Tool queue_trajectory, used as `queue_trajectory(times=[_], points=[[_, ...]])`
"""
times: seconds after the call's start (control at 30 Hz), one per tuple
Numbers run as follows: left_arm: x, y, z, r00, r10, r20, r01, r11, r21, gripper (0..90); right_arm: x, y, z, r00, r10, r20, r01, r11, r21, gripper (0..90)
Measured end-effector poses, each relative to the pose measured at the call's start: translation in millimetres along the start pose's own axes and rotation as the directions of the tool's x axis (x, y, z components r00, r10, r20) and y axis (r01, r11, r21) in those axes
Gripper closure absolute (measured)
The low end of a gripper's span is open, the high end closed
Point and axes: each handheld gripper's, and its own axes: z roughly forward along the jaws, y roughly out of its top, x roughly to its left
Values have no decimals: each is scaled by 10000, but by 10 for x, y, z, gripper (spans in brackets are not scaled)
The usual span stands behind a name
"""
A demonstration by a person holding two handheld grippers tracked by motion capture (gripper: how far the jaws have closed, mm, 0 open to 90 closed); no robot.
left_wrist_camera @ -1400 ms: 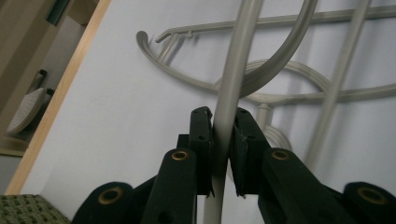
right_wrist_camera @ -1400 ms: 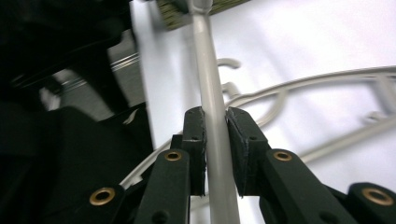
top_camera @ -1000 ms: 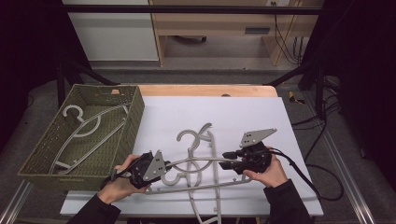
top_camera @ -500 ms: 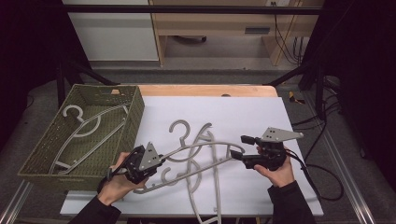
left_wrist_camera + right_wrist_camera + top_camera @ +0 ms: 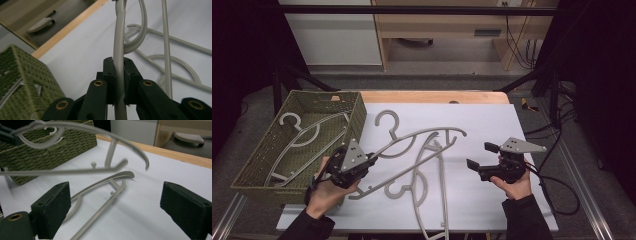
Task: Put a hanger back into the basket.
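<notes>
We grip the raised hanger [image 5: 412,142] by one end in the clenched left gripper [image 5: 367,161], lifting it over the table [image 5: 492,125] toward the basket [image 5: 357,107], while the right gripper [image 5: 479,157] hangs released, jaws wide apart.

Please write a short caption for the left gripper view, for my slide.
Left gripper jaws shut on a grey hanger above the white table.
</notes>
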Motion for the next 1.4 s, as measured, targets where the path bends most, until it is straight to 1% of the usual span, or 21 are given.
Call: queue_trajectory(times=[0.07, 0.1, 0.13, 0.27, 0.33, 0.43, 0.5, 0.6, 0.63, 0.7, 0.8, 0.9, 0.97, 1.03, 1.07, 1.1, 1.17, 1.3, 1.33, 1.37, 1.4], points=[[58, 32, -61, 9997, -219, -119, 216, 9995, -237, 820, 6, -5, 6, 9999, 7, 147, -7, 10000, 22, 74], [95, 53, -101, 9996, -224, -169, 219, 9993, -299, 820, 6, -8, 9, 9998, -1, 199, 0, 10000, 59, 70], [133, 80, -144, 9990, -342, -271, 330, 9985, -432, 821, 4, -12, 10, 9998, -26, 188, 25, 10000, 82, 64], [271, 156, -262, 9974, -390, -605, 357, 9979, -544, 820, 0, -25, 5, 9994, 4, 353, -5, 10000, 39, 51], [362, 178, -306, 9961, -565, -671, 523, 9967, -623, 821, -3, -26, -3, 9990, 71, 439, -70, 10000, -40, 47], [512, 183, -370, 9942, -757, -768, 703, 9950, -706, 820, -7, -29, -15, 9985, 165, 524, -158, 9998, -143, 42], [609, 173, -404, 9914, -925, -930, 849, 9930, -825, 820, -10, -34, -17, 9984, 116, 562, -109, 9999, -127, 42], [767, 147, -466, 9878, -1066, -1133, 986, 9924, -738, 820, -8, -42, -10, 9984, 107, 562, -104, 9999, -60, 41], [837, 129, -493, 9851, -1183, -1251, 1096, 9912, -742, 820, -9, -45, -3, 9984, 101, 561, -98, 9999, -59, 41], [901, 106, -521, 9831, -1203, -1381, 1108, 9910, -746, 820, -4, -48, 6, 9986, 99, 525, -99, 10000, 1, 41], [1028, 46, -563, 9788, -1298, -1584, 1205, 9904, -670, 820, 0, -54, 11, 9990, -83, 444, 83, 10000, 4, 41], [1152, -40, -584, 9725, -1451, -1822, 1362, 9888, -603, 820, 2, -54, 9, 9988, -14, 495, 14, 10000, -11, 36], [1216, -98, -592, 9695, -1570, -1883, 1484, 9872, -587, 820, 3, -52, 4, 9985, 40, 541, -38, 10000, -30, 35], [1293, -171, -594, 9674, -1553, -2002, 1459, 9874, -612, 820, 1, -50, -4, 9983, 16, 577, -12, 10000, -58, 34], [1320, -212, -599, 9648, -1648, -2048, 1574, 9862, -522, 820, -1, -50, -8, 9986, 26, 532, -24, 10000, -31, 34], [1362, -249, -598, 9658, -1536, -2089, 1456, 9879, -533, 820, -2, -50, -8, 9984, 11, 559, -10, 10000, -28, 32], [1418, -329, -602, 9600, -1702, -2224, 1655, 9854, -402, 820, 0, -52, -2, 9982, 45, 602, -44, 10000, -7, 31], [1557, -476, -619, 9522, -1902, -2390, 1895, 9815, -259, 819, 4, -56, 19, 9983, 71, 586, -76, 9999, 89, 29], [1579, -500, -623, 9513, -1951, -2385, 1950, 9805, -243, 820, 2, -58, 23, 9985, 44, 539, -51, 9999, 130, 29], [1620, -547, -628, 9484, -2054, -2416, 2061, 9783, -225, 819, 5, -58, 27, 9986, 69, 515, -75, 9999, 126, 29], [1640, -570, -630, 9472, -2067, -2452, 2082, 9779, -200, 819, 3, -60, 34, 9984, 36, 573, -46, 9998, 175, 29]])
